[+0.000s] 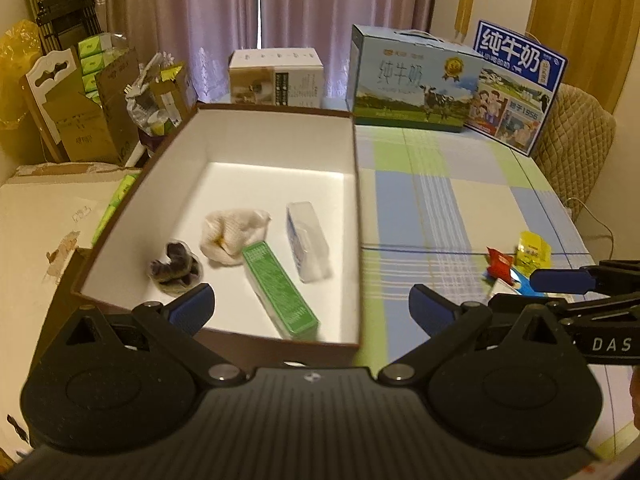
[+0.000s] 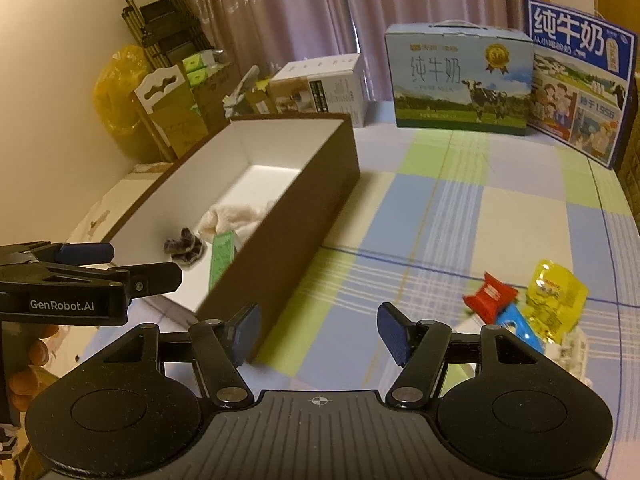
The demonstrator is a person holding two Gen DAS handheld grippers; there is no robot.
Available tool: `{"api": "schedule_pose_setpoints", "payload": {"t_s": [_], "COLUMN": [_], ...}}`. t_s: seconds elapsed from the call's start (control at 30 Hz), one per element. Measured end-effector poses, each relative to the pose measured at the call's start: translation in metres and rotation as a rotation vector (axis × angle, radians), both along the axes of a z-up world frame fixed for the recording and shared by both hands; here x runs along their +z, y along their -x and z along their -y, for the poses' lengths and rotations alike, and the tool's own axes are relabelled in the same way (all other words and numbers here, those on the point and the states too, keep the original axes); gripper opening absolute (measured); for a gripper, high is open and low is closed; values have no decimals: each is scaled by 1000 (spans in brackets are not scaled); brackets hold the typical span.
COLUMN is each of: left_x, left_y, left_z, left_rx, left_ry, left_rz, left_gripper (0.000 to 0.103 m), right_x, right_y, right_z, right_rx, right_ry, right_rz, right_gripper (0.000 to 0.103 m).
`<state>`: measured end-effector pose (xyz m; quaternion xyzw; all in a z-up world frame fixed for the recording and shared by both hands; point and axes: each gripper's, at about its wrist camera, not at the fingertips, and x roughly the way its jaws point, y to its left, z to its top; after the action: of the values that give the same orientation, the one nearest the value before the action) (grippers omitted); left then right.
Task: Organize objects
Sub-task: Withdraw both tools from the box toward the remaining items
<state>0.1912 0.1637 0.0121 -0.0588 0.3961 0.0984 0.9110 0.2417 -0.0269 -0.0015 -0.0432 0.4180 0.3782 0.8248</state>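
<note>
Left gripper (image 1: 312,304) released, blue-padded jaws spread wide with nothing between them, poised over the near wall of the brown box (image 1: 356,216). Right gripper (image 2: 318,330) also released, jaws apart and empty, over bare tablecloth (image 2: 460,216) just right of the box's near right corner. Box: long, rectangular cardboard, brown outside, plain white inside, sitting along the table's left edge. Inside, toward its near end: green carton (image 1: 280,288), slim and printed, lying diagonally, its low end almost at the near wall and just ahead of the left gripper; clear plastic packet (image 1: 306,240), oblong and glossy, beside it toward the right wall; crumpled cream cloth (image 1: 232,234), soft and lumpy, touching the carton's far end; dark fuzzy item in clear wrap (image 1: 176,268), toward the left wall. Outside the box, near the table's right edge, a loose cluster just right of the right gripper's right jaw: red wrapper (image 2: 490,294), crinkly; yellow pouch (image 2: 554,300), translucent and shiny; blue packet (image 2: 516,326), partly hidden. Cloth is checked blue, green, cream. Two milk cartons (image 2: 460,76) stand at the far edge.
</note>
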Motion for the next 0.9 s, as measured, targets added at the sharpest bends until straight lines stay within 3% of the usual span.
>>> {"api": "schedule_pose_setpoints", "payload": {"t_s": [0.43,0.9], "left_x": [-12,-40], "left_y": [-8,-42], "left_z": [68,134], "left_rx": [-89,-226], "left_ry": [27,45], "left_rz": [-57,-133], "left_gripper": [99,99], "right_x": [-17,-33], "right_y": [-10,-26], "right_z": [70,150], "right_rx": [-56,-256], "right_ry": [11,54], "right_rz": [-68,-110], "right_gripper": [62,62]}}
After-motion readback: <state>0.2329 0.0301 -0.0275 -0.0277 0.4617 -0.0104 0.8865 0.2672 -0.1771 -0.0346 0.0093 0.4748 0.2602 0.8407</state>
